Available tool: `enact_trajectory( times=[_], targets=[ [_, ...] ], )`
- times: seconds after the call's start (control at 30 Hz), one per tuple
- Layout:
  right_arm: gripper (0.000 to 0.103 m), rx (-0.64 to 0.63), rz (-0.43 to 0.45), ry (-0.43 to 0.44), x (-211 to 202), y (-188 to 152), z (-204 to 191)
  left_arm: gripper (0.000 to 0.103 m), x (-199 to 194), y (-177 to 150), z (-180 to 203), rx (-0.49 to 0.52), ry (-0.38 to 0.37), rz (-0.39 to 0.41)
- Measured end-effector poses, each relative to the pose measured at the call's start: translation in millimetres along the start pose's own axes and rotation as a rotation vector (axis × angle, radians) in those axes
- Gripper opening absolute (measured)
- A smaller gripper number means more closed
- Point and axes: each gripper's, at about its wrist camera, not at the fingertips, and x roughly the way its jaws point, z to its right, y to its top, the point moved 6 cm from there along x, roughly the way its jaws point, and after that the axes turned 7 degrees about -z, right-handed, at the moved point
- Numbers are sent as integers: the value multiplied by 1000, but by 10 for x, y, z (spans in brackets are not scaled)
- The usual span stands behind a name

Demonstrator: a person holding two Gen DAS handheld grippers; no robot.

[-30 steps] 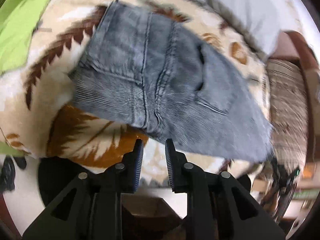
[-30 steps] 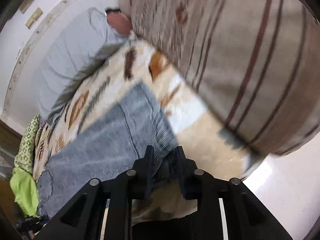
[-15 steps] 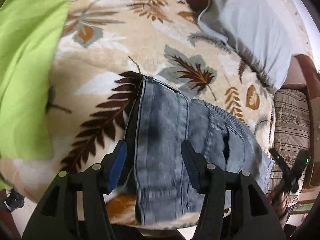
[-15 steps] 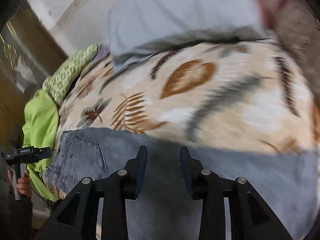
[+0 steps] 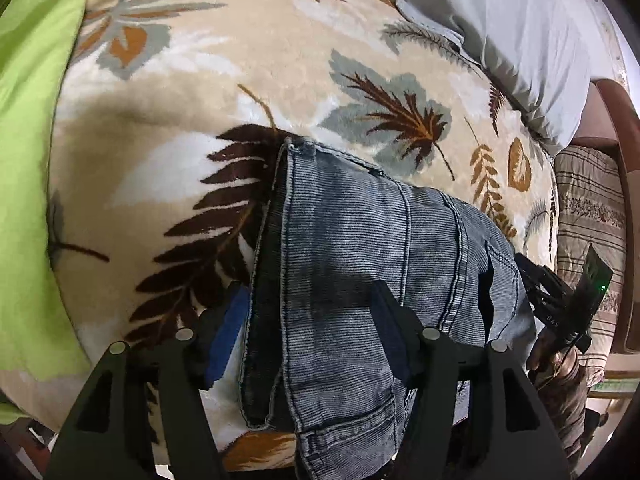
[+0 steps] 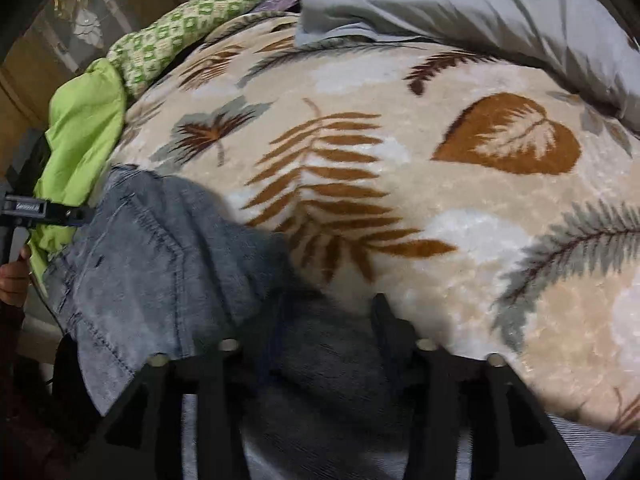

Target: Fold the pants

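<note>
Grey-blue corduroy pants lie folded on a leaf-patterned blanket, near its front edge. My left gripper is open, its fingers straddling the waistband end of the pants just above the fabric. In the right wrist view the pants lie at lower left. My right gripper is open above the other end of the pants, empty. The right gripper also shows in the left wrist view at the far right.
A grey pillow lies at the back of the bed. A lime-green cloth lies at the left side, with a green-checked cloth behind it. A striped cushion is at the right.
Both grippers opened; the right one let go of the pants hem. Both views swung over the bed, and the left gripper moved over the waistband.
</note>
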Motion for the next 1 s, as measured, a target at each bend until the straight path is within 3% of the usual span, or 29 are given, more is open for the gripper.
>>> enact_trajectory(
  times=[0.17, 0.23, 0.3, 0.4, 0.5, 0.6, 0.73, 0.8, 1.0],
  targets=[
    [56, -80, 1, 29, 32, 113, -209, 65, 41, 51, 13, 3, -2, -1],
    [45, -117, -3, 45, 73, 176, -302, 66, 41, 47, 7, 3, -2, 2],
    [25, -150, -18, 35, 143, 236, -374, 67, 38, 41, 12, 5, -6, 6],
    [14, -173, -57, 27, 235, 254, -449, 75, 58, 17, 44, 21, -25, 1],
    [6, -178, -54, -6, 139, 265, -492, 75, 37, -17, 94, 39, -17, 11],
    [5, -201, 35, -75, -113, 384, -503, 74, -66, -17, 153, 49, -17, 68],
    [5, -139, 13, -107, 29, 503, -337, 56, 47, 34, 141, 44, 77, 66],
    [5, -142, -1, -146, 182, 502, -338, 56, 91, 21, 133, 54, 102, 74],
    [9, -71, 17, -155, 316, 492, -260, 56, 90, -33, 197, 105, 198, 128]
  ],
)
